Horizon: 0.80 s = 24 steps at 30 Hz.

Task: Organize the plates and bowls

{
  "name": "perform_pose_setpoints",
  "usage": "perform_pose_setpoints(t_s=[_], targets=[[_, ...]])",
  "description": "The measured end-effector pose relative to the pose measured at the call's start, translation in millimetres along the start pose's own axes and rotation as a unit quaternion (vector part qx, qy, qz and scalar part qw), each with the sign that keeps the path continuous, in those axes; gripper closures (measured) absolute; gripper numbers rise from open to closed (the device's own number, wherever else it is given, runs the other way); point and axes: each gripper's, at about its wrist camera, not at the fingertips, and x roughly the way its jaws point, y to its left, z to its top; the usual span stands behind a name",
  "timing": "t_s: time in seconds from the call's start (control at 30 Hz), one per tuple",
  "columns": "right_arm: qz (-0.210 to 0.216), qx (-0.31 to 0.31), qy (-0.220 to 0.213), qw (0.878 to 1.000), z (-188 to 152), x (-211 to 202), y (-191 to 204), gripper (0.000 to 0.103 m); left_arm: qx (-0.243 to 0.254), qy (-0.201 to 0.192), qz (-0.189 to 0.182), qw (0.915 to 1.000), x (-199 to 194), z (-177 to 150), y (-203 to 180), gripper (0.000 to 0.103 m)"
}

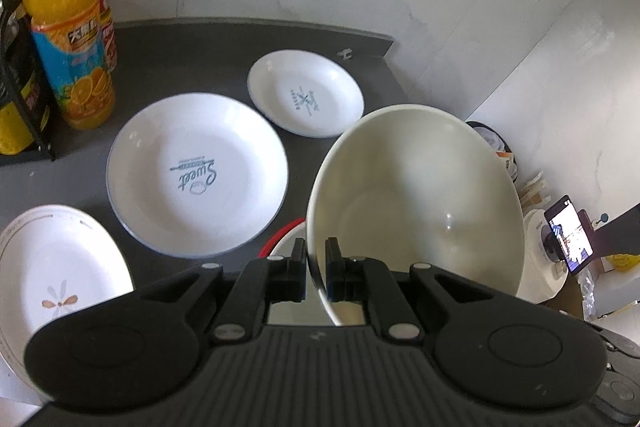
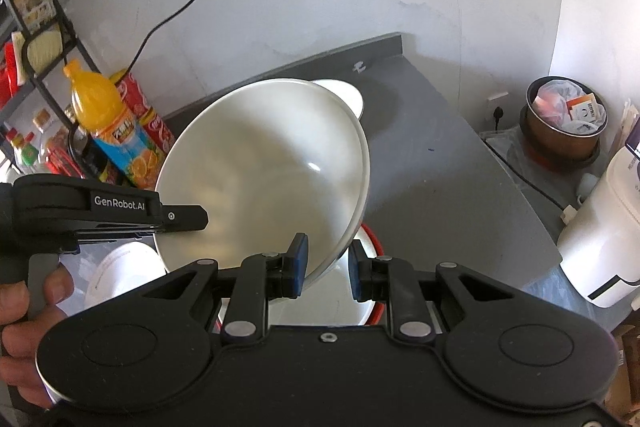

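A large cream bowl (image 1: 416, 203), glossy and plain inside, hangs tilted in the air above the dark grey table (image 1: 208, 43). The left claw (image 1: 316, 269) pinches its rim, one finger on each side of the thin wall. In the right wrist view the right claw (image 2: 328, 263) stands spread around the opposite rim of the same bowl, and I cannot tell whether its blue pads (image 2: 301, 254) touch it. A hand (image 2: 36, 311) grips the left tool, whose side reads "GenRobot.AI".

Beneath the lifted bowl sits a red-rimmed white bowl (image 2: 360, 291), empty as far as can be seen. On the table lie three empty plates: a big blue-edged plate (image 1: 198, 173) printed "Sweet", a smaller blue-edged plate (image 1: 306, 95) with writing too small to read, and a white plate with a flower motif (image 1: 56, 275) at the near left.

An orange juice bottle (image 1: 66, 27) with Chinese characters on its label stands at the far left. A bin (image 2: 564, 119) holds packaging scraps.
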Motion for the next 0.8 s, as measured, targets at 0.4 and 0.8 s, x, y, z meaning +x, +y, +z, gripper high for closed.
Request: perform_pose_setpoints(t_s=[0.4,0.8], targets=[[-0.011,-0.024,0.034,0.999,-11.5,12.0,1.4,0.082,-0.016,0.040,0.012,0.9990,20.3,-17.1,13.1,0.096],[-0.015,-0.035,0.064,0.997,-22.4,25.8,3.5,0.081,-0.018,0.073,0.034,0.9965,37.4,-29.4,14.9,0.096]])
